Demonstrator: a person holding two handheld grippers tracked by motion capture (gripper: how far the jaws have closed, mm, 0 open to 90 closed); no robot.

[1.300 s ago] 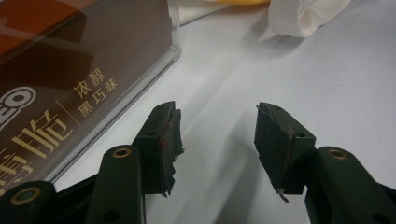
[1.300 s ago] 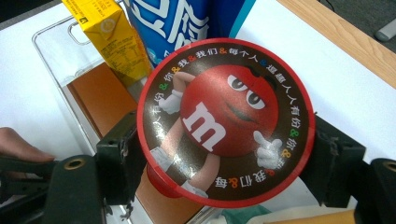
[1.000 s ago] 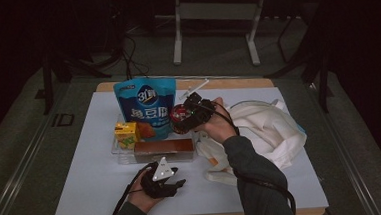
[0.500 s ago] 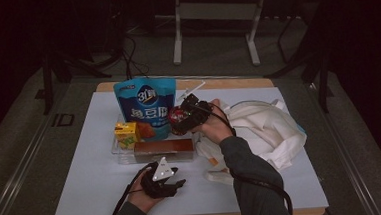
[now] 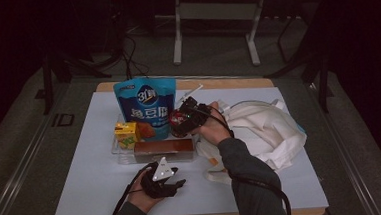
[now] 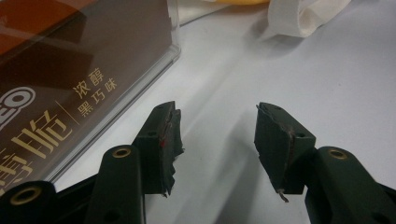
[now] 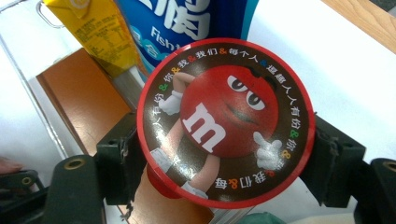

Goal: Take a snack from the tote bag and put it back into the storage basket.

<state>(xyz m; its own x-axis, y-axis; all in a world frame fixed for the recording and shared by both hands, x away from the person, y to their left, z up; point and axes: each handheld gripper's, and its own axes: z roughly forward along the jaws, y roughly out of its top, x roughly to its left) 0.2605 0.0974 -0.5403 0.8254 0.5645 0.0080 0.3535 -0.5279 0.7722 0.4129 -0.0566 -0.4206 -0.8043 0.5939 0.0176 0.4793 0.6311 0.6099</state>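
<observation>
Red-lidded candy tub [image 7: 224, 119] | clamped between jaws | right claw [image 7: 224, 154]

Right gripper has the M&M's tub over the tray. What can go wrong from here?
1. The right gripper clamps the M&M's tub just below its wide lid; the round body may slip or twist.
2. The blue pouch stands upright right beside it and could be knocked over.
3. The yellow juice box and brown box crowd the clear tray, leaving little room.
</observation>
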